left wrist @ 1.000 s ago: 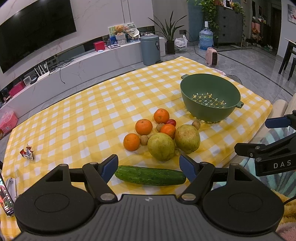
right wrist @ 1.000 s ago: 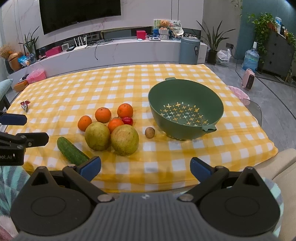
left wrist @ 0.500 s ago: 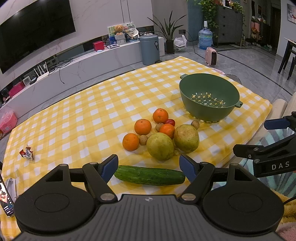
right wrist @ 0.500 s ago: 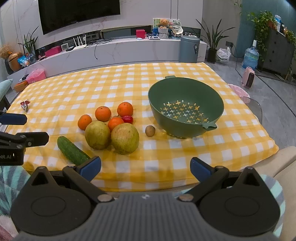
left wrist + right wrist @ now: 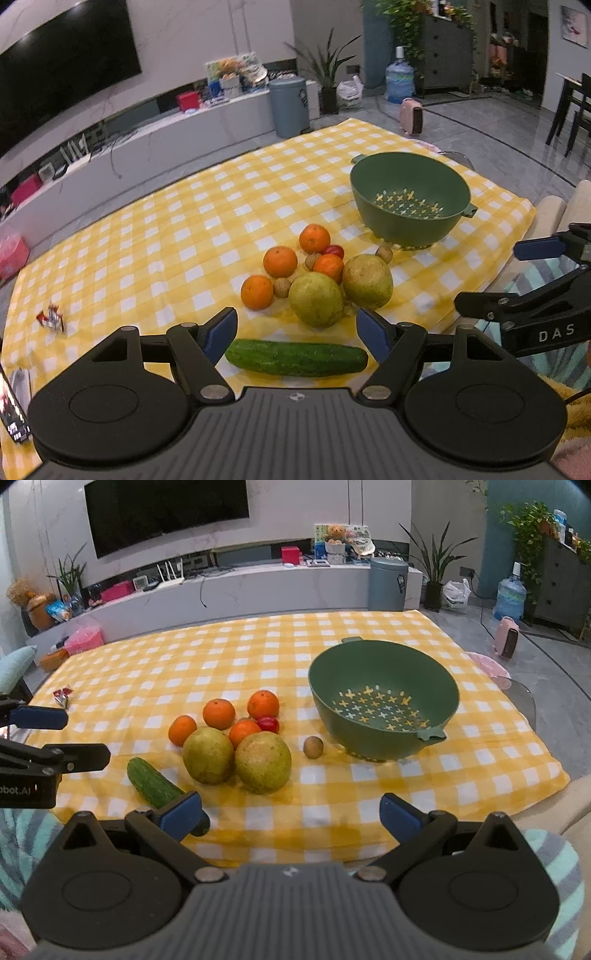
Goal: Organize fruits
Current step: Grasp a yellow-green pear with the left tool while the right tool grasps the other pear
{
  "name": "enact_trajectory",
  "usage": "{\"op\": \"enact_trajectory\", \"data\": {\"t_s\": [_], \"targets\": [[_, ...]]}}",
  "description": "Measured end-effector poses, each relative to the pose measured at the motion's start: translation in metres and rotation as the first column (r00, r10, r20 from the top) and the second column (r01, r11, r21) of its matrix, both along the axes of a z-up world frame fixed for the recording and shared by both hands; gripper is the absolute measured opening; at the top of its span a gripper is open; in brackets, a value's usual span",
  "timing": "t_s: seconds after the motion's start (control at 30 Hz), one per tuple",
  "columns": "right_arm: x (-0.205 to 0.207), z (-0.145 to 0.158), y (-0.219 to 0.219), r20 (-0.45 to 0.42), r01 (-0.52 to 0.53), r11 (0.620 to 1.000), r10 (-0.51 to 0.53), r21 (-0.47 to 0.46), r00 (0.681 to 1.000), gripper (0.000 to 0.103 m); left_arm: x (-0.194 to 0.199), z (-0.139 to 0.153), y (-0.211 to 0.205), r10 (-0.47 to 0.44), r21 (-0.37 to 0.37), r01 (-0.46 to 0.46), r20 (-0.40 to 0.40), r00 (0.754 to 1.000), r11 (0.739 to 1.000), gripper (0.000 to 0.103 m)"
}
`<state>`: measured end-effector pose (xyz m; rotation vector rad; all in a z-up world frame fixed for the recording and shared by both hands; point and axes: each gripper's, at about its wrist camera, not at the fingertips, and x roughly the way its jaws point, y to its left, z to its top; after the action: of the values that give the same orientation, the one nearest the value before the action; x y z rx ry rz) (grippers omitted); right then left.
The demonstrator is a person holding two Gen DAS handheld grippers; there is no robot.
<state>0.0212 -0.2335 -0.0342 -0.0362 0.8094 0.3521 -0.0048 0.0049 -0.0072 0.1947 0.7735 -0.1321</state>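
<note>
A fruit pile lies mid-cloth: several oranges [image 5: 218, 713], two big yellow-green pears [image 5: 208, 755], a small red fruit [image 5: 268, 723] and small brown fruits [image 5: 313, 747]. A cucumber [image 5: 295, 357] lies nearest me. The green colander [image 5: 332, 716] stands right of the pile with nothing in it. My left gripper [image 5: 297, 326] hovers over the near edge, its jaws wide and closing slightly; the cucumber shows in the gap, untouched by the pads. My right gripper [image 5: 291, 810] stands open and holds nothing, short of the pears.
The yellow checked cloth [image 5: 258, 657] covers the table. A small red wrapper [image 5: 51, 319] lies at its left edge, a phone [image 5: 13, 413] at the near left corner. A striped blanket [image 5: 554, 853] lies below the near edge. A TV bench and bin stand behind.
</note>
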Motion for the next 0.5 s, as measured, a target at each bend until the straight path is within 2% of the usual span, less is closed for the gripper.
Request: {"op": "enact_trajectory", "data": {"t_s": [0.17, 0.33, 0.43, 0.5], "targets": [[0.007, -0.002, 0.006, 0.023, -0.042, 0.999, 0.041, 0.028, 0.999, 0.088, 0.008, 0.004, 0.001, -0.009, 0.001, 0.009, 0.020, 1.000, 1.000, 0.086], [0.022, -0.011, 0.013, 0.022, -0.062, 0.997, 0.061, 0.044, 0.998, 0.084, 0.026, 0.000, 0.007, 0.007, -0.033, -0.008, -0.039, 0.999, 0.999, 0.086], [0.033, -0.019, 0.016, -0.001, -0.075, 0.996, 0.075, 0.052, 0.997, 0.076, 0.038, -0.004, 0.010, 0.031, -0.047, -0.034, -0.060, 0.998, 0.998, 0.086], [0.040, -0.024, 0.017, -0.019, -0.075, 0.995, 0.076, 0.068, 0.997, 0.074, 0.047, -0.009, 0.010, 0.040, -0.041, -0.044, -0.079, 0.996, 0.998, 0.086]]}}
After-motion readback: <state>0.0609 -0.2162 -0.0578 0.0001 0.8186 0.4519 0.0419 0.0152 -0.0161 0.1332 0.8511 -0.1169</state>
